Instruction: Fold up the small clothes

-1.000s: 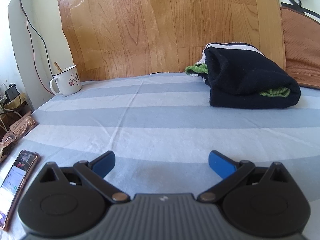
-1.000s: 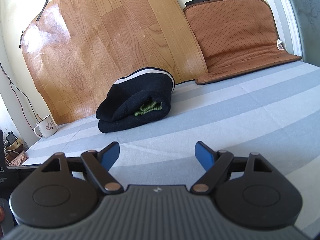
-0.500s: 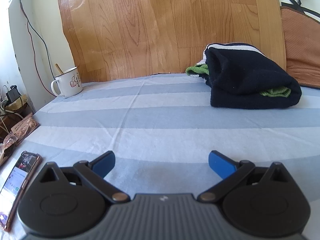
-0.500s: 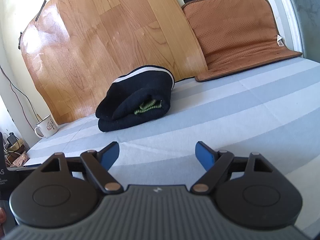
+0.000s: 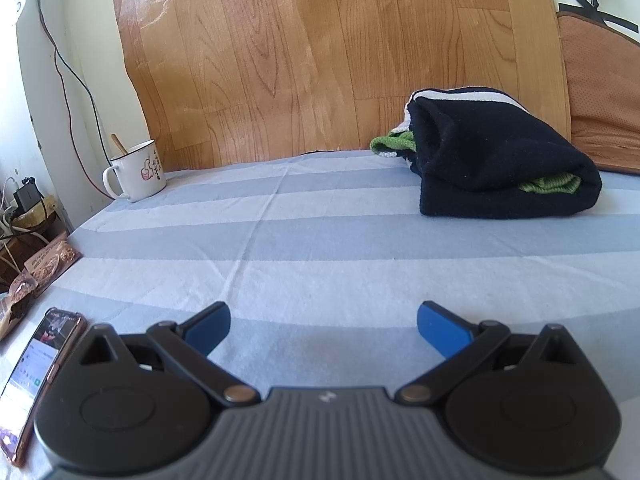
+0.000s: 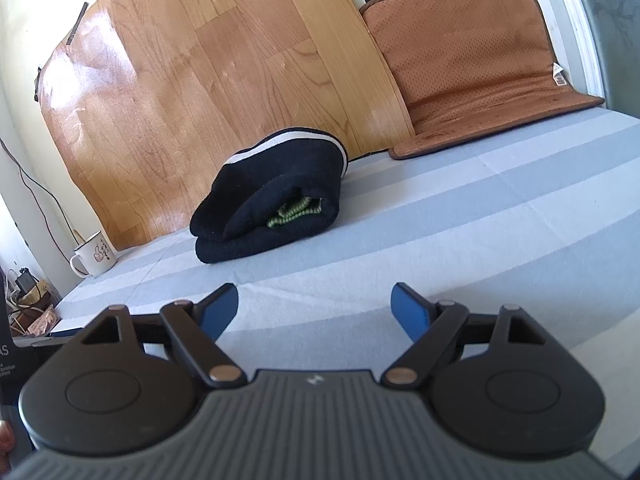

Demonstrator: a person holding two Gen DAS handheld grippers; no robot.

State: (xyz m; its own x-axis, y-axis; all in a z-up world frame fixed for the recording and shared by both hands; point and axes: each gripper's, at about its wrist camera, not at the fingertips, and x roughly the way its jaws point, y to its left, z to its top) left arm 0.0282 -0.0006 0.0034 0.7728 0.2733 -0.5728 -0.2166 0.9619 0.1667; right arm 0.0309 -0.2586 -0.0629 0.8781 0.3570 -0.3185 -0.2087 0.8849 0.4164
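A folded dark navy garment [image 5: 496, 160] with a white stripe and a green knit piece tucked inside lies on the blue-and-white striped bed sheet [image 5: 320, 240], at the far right in the left wrist view. In the right wrist view the garment [image 6: 272, 204] lies at the middle left. My left gripper [image 5: 323, 320] is open and empty, low over the sheet, well short of the garment. My right gripper [image 6: 315, 304] is open and empty, also well short of it.
A white enamel mug [image 5: 136, 172] with a spoon stands at the sheet's far left corner. A phone [image 5: 40, 364] lies by the left edge. A wood-pattern board [image 5: 320, 60] and a brown mat [image 6: 472, 60] lean against the wall behind. Cables and clutter sit beyond the left edge.
Both grippers have shifted slightly; the right wrist view has tilted a little further. The garment has not moved and both grippers stay open.
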